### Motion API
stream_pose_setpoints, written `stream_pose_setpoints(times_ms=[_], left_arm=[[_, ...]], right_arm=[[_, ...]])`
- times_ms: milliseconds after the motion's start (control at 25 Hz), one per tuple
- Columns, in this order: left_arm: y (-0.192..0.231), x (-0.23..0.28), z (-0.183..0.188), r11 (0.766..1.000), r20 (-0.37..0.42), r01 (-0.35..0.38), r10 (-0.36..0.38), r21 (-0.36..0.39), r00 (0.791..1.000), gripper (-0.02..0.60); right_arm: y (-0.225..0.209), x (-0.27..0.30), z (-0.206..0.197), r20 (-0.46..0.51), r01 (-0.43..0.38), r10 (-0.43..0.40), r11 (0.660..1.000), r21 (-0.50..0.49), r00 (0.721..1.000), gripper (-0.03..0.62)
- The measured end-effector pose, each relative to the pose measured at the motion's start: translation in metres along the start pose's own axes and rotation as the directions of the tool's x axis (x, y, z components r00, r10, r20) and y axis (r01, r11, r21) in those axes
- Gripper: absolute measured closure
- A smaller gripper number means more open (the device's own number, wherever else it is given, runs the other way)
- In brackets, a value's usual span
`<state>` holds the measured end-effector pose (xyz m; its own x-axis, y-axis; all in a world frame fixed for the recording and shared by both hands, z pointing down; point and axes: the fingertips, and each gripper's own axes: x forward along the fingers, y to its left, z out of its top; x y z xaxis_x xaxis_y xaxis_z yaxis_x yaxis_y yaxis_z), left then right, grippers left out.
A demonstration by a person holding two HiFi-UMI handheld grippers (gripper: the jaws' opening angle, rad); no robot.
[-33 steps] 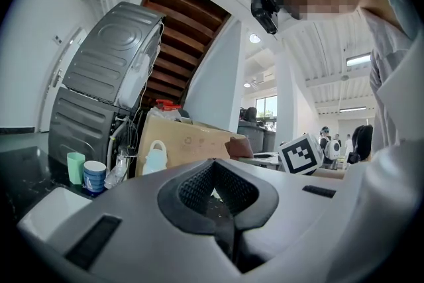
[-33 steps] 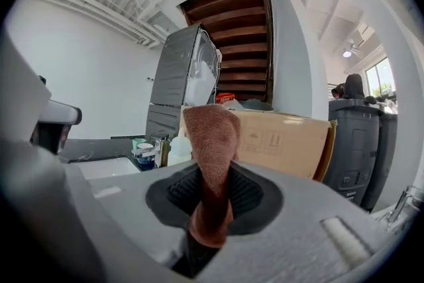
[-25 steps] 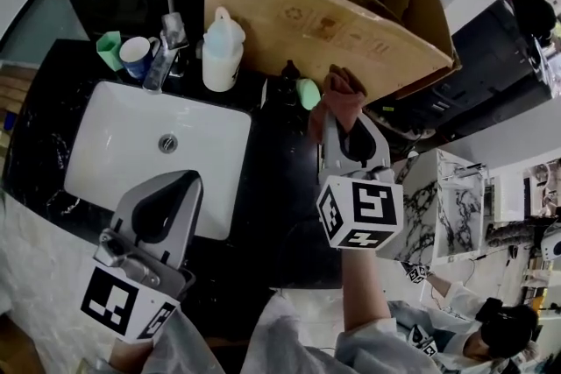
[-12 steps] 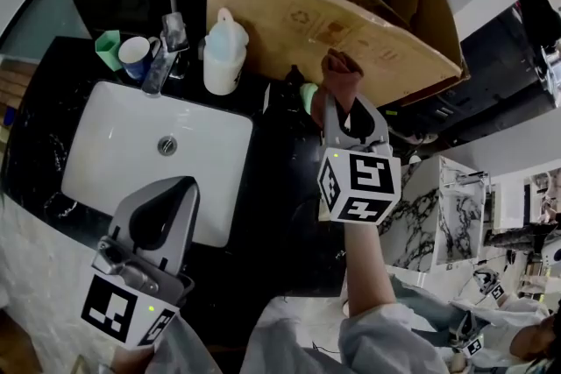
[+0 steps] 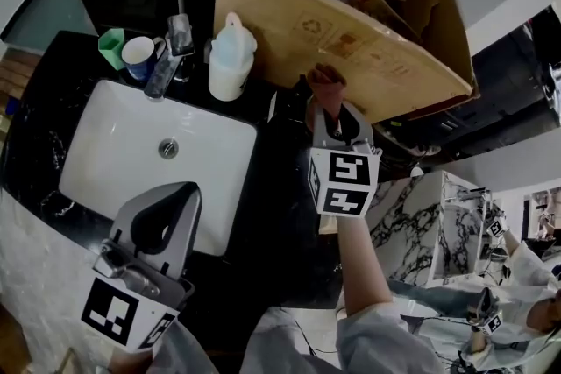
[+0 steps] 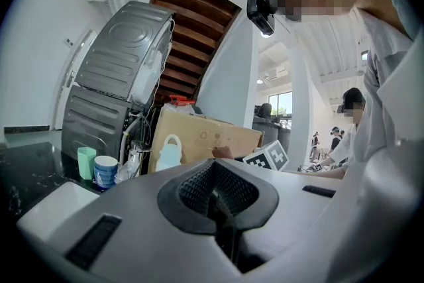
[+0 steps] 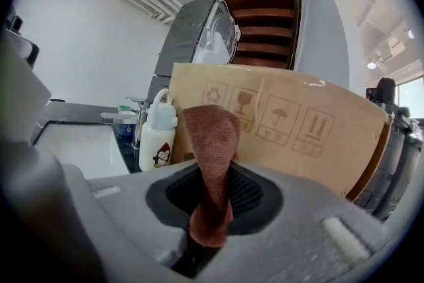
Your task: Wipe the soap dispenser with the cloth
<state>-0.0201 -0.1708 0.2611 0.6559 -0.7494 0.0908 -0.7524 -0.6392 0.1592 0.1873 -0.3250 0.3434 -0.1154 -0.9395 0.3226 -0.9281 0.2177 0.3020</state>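
The white soap dispenser (image 5: 230,57) stands on the black counter behind the sink, right of the faucet; it also shows in the right gripper view, where the dispenser (image 7: 157,136) carries a penguin picture. My right gripper (image 5: 338,120) is shut on a brown cloth (image 5: 326,87), held above the counter to the dispenser's right and apart from it. The cloth (image 7: 211,156) sticks up out of the pinched jaws. My left gripper (image 5: 171,210) hovers over the sink's front edge, jaws shut with nothing in them. The dispenser (image 6: 169,152) is far ahead of it.
A white sink (image 5: 105,153) is set in the black counter (image 5: 280,215). A faucet (image 5: 171,48), a blue-striped cup (image 5: 138,57) and a green cup (image 5: 110,46) stand behind it. A large cardboard box (image 5: 351,31) leans close behind the cloth.
My right gripper has moved with the cloth away from me and slightly left, closer to the cardboard box. The left gripper has stayed about where it was.
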Motion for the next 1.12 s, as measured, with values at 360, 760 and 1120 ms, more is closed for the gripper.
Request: stream_pose_setpoints(times_ms=[360, 760, 1120], left_arm=[[0.005, 0.003, -0.005, 1.0, -0.012, -0.021, 0.021, -0.01, 1.0, 0.578], [0.013, 0.004, -0.008, 0.999, -0.018, -0.044, 0.044, -0.012, 0.999, 0.578], [0.01, 0.007, -0.009, 0.999, -0.028, -0.035, 0.035, -0.007, 0.999, 0.578]], right_arm=[[0.005, 0.025, -0.038, -0.076, -0.042, 0.046, 0.998, 0.056, 0.996, 0.519], [0.006, 0.034, -0.069, -0.143, -0.048, 0.064, 0.992, 0.114, 0.988, 0.519], [0.017, 0.028, -0.096, -0.203, -0.073, 0.103, 0.985, 0.154, 0.974, 0.519]])
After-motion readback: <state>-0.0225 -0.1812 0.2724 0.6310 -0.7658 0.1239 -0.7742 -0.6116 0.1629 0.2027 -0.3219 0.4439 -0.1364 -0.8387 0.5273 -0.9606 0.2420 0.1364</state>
